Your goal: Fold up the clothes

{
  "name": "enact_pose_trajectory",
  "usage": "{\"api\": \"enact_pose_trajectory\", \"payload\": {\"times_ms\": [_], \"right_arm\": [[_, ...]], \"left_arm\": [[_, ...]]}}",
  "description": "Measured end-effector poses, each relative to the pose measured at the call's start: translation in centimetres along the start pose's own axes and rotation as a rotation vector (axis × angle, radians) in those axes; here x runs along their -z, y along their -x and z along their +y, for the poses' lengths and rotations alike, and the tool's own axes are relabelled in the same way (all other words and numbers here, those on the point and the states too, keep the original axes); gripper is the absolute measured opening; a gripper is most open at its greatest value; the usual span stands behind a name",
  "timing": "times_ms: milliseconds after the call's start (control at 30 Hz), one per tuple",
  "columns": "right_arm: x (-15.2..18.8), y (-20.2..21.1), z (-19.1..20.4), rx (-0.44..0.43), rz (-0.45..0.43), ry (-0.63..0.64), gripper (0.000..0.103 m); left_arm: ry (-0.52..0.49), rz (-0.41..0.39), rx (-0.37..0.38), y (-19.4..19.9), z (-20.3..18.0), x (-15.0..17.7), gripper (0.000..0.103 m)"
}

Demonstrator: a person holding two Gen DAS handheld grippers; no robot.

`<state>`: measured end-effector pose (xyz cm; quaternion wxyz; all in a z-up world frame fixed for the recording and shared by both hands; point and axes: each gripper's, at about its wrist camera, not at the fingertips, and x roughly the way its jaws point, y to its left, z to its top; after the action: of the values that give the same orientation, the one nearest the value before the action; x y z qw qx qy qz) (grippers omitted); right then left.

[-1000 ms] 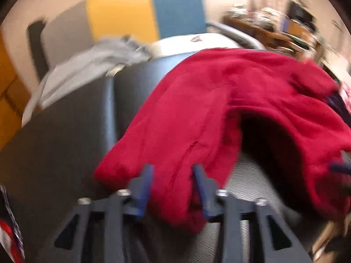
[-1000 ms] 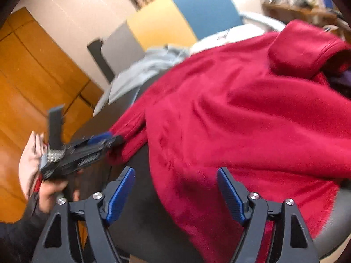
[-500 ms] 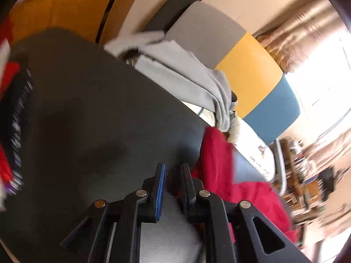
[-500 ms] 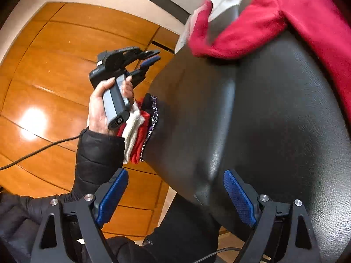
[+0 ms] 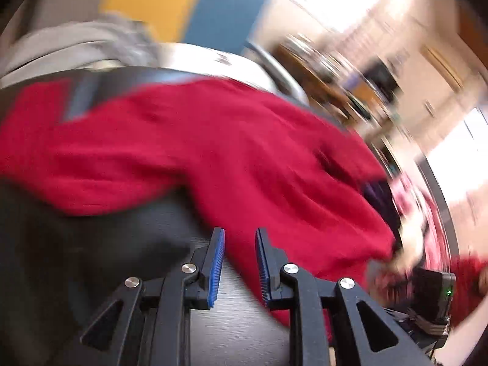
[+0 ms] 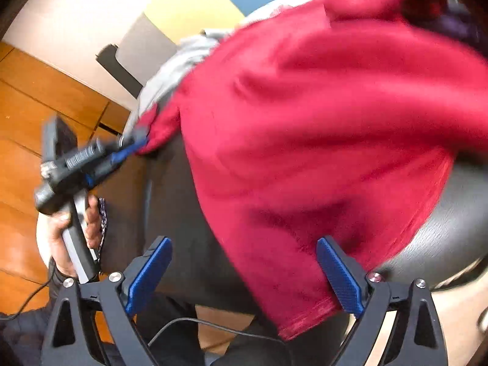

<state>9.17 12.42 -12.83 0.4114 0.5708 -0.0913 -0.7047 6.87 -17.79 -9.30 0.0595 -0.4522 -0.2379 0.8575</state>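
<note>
Right wrist view: the red fleece top (image 6: 305, 122), bunched at the far side half a second ago, now drapes across the black leather seat (image 6: 170, 213), its hem (image 6: 305, 320) hanging over the near edge. I judge it is being laid out for folding. My right gripper (image 6: 244, 274) is spread wide around that hem. The left gripper (image 6: 131, 149) touches the cuff, but I cannot tell if it grips. There is bare seat to the left.

Orange wood panelling (image 6: 36, 97) meets a pale wall (image 6: 76, 21). A grey, yellow and blue panelled chair back (image 6: 189, 9) stands behind. Bright windows (image 5: 457, 167) glare past cluttered, blurred shelving (image 5: 350, 79).
</note>
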Motion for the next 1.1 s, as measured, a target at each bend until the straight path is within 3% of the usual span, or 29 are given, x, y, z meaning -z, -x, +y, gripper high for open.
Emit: {"api": "enact_pose_trajectory", "payload": {"times_ms": [67,167,200,267,367,533,667,767,867,1000,1100], "right_arm": [[0.5,-1.1,1.6,-0.098,0.015,0.034,0.103],[1.1,-2.7,3.8,-0.385,0.088,0.016,0.102],[1.2,-2.8,4.3,-0.409,0.098,0.03,0.102],[1.0,-2.0,3.9,-0.408,0.081,0.025,0.102],[0.6,0.6,1.6,-0.351,0.025,-0.011,0.102],[-1.5,5.9,-3.6,-0.178,-0.184,-0.113,0.102],[-3.1,8.0,-5.9,-0.047,-0.278,-0.183,0.102],[-4.3,6.1,-4.1,-0.081,-0.264,-0.153,0.102],[-5.7,2.5,-1.0,-0.123,-0.223,-0.09,0.102],[-7.1,-2.9,2.4,-0.133,-0.166,0.01,0.102],[-8.8,-5.9,3.9,-0.123,-0.132,0.065,0.102]], "left_arm": [[-0.071,0.059,-0.015,-2.3,-2.1,0.9,0.02],[-0.146,0.134,-0.077,-4.8,-2.8,2.3,0.021],[-0.163,0.153,-0.102,-5.3,-2.4,2.7,0.017],[-0.176,0.166,-0.144,-5.0,-1.4,2.8,0.01],[-0.185,0.17,-0.202,-3.9,0.1,2.8,0.01],[-0.192,0.178,-0.292,-1.9,2.5,2.8,0.009],[-0.096,0.156,-0.238,0.9,4.3,3.1,0.011],[-0.071,0.08,-0.208,3.3,4.7,3.6,0.014],[0.034,-0.025,-0.163,6.3,7.3,3.2,0.02],[0.169,-0.177,-0.169,10.0,10.5,0.7,0.022],[0.136,-0.225,-0.21,9.8,10.7,-2.7,0.023]]}}
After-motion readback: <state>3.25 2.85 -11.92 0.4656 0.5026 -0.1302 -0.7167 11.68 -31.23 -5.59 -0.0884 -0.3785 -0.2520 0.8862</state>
